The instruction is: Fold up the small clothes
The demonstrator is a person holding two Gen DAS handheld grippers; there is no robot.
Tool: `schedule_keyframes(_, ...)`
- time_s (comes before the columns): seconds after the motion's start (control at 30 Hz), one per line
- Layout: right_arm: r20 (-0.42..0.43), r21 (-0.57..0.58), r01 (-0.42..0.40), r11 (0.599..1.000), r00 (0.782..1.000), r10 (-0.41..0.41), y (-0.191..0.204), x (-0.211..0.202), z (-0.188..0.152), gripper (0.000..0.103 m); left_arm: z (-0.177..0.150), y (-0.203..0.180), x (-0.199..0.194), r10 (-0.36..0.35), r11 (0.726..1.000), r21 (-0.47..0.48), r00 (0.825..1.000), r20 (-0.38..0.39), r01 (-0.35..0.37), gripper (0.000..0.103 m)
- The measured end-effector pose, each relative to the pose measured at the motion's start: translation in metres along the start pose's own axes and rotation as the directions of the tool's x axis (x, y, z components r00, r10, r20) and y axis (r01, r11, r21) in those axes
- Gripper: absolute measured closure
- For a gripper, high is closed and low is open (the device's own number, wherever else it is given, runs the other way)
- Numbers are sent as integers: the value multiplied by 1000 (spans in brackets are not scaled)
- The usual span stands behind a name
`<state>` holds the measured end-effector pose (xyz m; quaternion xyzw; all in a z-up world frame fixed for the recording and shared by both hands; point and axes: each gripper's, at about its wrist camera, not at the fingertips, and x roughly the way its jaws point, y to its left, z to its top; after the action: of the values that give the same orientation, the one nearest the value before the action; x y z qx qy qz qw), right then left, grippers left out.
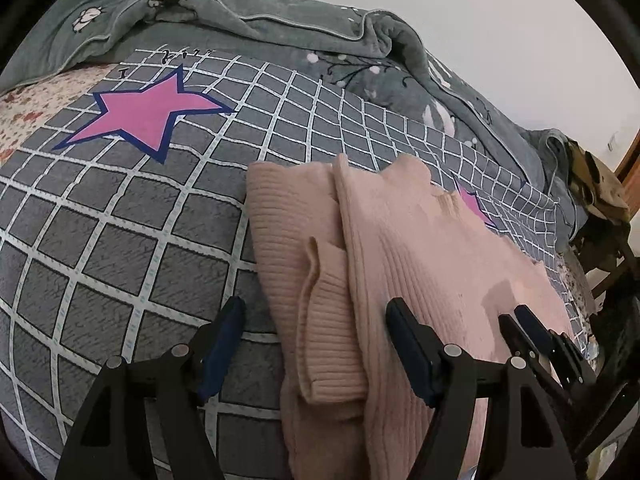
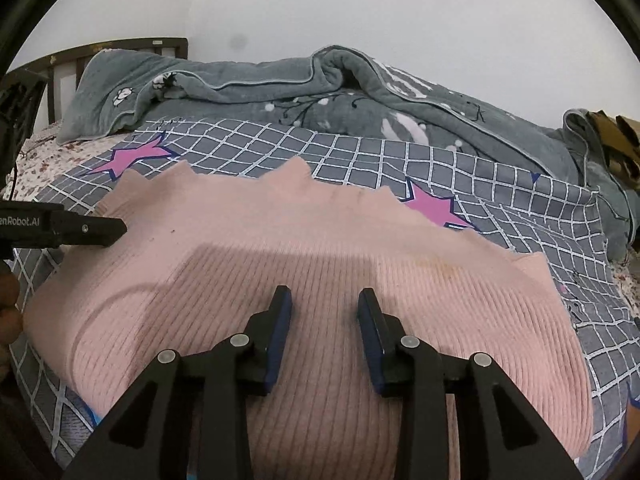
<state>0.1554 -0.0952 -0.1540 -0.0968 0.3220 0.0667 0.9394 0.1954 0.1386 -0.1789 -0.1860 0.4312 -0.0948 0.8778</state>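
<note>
A pink ribbed sweater (image 1: 420,248) lies on the bed, and one sleeve with its cuff (image 1: 328,344) is folded in over its left side. My left gripper (image 1: 316,310) is open and straddles that cuff at the sweater's near left edge, pads clear of the cloth. In the right wrist view the sweater (image 2: 320,232) spreads wide, its jagged far hem toward the quilt. My right gripper (image 2: 324,294) hovers low over the sweater's middle, open, with nothing pinched between the pads. The right gripper (image 1: 516,316) also shows at the sweater's right side. The left gripper (image 2: 116,230) shows at the sweater's left edge.
The bed carries a grey grid sheet (image 1: 120,240) with pink stars (image 1: 148,114). A bunched grey-green quilt (image 2: 320,92) lies along the wall side. A dark headboard (image 2: 120,46) stands far left. Olive cloth is piled on a chair (image 1: 600,188) to the right. A hand (image 2: 8,312) shows at the left edge.
</note>
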Motion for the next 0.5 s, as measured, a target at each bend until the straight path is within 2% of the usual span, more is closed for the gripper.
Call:
schedule_keyframes(0.17,6,3,-15,1000,1000,15,-2,-5,-2,68,-1,3,1,-34,999,-41,999,-2,34,27)
schedule_keyframes(0.37,5,-2,-14,1000,1000,14,0,-13,-7,68,-5,-7,6,10,1000,-12,1000,12,-10,20)
schedule_keyframes(0.5,1,2,-24,1000,1000,24,-2,-14,-8,68,-5,-8,7,18,1000,-26,1000,20,-17,18)
